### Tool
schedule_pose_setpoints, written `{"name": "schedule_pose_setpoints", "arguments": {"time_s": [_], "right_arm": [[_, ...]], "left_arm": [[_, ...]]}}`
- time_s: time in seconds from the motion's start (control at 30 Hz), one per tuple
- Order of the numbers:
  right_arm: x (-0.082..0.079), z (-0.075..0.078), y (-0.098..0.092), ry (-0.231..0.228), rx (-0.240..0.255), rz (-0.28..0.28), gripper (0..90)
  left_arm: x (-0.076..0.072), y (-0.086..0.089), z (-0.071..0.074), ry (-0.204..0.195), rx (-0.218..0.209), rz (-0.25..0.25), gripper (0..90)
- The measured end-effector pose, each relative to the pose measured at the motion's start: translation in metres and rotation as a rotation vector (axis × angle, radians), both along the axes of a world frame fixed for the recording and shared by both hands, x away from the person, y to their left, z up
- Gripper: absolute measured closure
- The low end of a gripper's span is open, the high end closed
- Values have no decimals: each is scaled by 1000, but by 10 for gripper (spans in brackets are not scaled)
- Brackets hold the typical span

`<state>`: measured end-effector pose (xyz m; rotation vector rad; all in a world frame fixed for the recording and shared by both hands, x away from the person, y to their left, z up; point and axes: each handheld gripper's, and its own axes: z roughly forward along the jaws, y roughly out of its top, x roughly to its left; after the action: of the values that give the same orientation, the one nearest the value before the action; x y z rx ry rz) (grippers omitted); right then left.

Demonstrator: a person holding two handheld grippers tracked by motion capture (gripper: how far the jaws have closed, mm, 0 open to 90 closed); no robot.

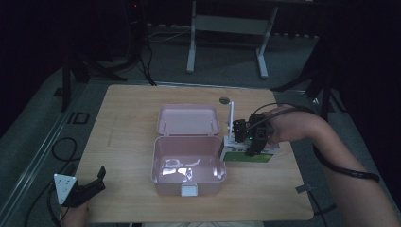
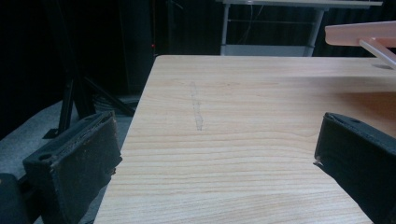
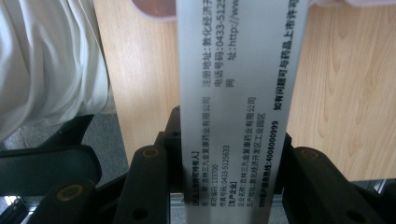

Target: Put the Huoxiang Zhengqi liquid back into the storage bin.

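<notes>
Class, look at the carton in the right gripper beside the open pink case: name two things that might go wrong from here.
1. The right gripper pinches the medicine carton across a narrow face, so it might twist or slip.
2. The carton sits close to the pink case; swinging it over could knock the wall or the open lid.

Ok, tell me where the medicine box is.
In the high view, the medicine box sits right of the open pink case, gripped by the right tongs.
</notes>
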<state>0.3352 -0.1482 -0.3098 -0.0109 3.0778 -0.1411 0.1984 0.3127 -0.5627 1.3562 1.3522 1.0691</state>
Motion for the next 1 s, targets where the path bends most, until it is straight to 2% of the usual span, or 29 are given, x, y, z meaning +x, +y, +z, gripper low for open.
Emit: {"name": "schedule_pose_setpoints", "arguments": {"time_s": [0.5,0.77,1.0], "right_arm": [[-6,-6,50,8,-14,75,633],[-6,-7,75,20,0,106,633],[-10,-14,96,26,-20,133,632]], "left_arm": [[0,0,0,-1,-2,-4,2],[0,0,0,0,-1,-6,2],[0,1,0,0,-5,-8,2]]}}
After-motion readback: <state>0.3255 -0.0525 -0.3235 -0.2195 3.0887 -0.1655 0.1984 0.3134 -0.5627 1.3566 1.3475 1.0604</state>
